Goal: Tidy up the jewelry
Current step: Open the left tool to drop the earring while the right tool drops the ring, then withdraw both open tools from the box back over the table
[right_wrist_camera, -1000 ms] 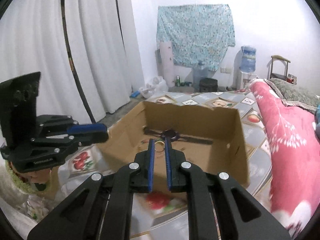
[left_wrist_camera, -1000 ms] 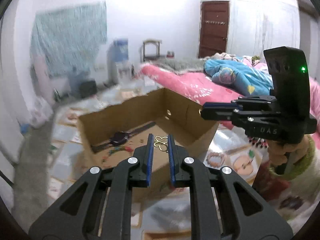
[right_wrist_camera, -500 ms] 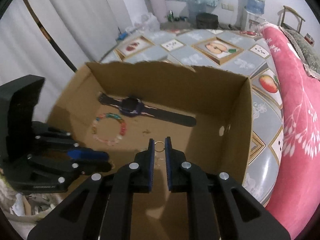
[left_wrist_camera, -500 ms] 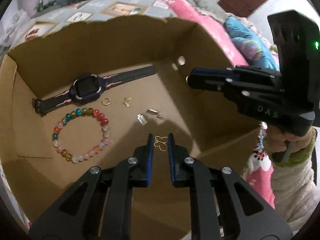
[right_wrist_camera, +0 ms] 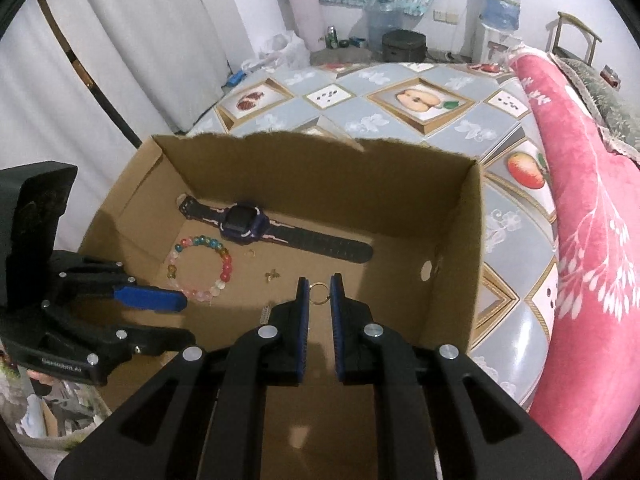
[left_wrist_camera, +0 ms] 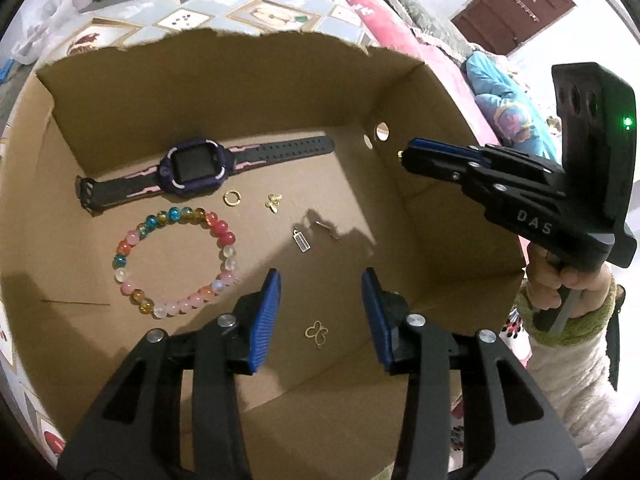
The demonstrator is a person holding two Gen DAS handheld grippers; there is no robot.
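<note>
Left wrist view: the left tool (left_wrist_camera: 321, 286) had just been opening, and its blue pads stood well apart with nothing pressed between them. A small gold butterfly charm (left_wrist_camera: 316, 333) lay loose on the floor of the cardboard box (left_wrist_camera: 248, 80), low in the frame between the two fingers. Above it lay a small silver tag (left_wrist_camera: 301, 239), a gold flower charm (left_wrist_camera: 273, 201), a gold ring (left_wrist_camera: 232, 198), a multicoloured bead bracelet (left_wrist_camera: 176, 258) at centre left and a purple watch (left_wrist_camera: 195, 168) along the far wall. The right tool (left_wrist_camera: 404, 155) reached in from the right edge, with a speck of gold at its tip.

Right wrist view: the right tool (right_wrist_camera: 319, 292) was nearly closed, pinching a thin gold hoop (right_wrist_camera: 319, 293) between its pads at frame centre, above the box floor. The left tool (right_wrist_camera: 182, 320) entered from the lower left, its fingers parted. The box stood on a fruit-patterned tabletop (right_wrist_camera: 416, 100).
</note>
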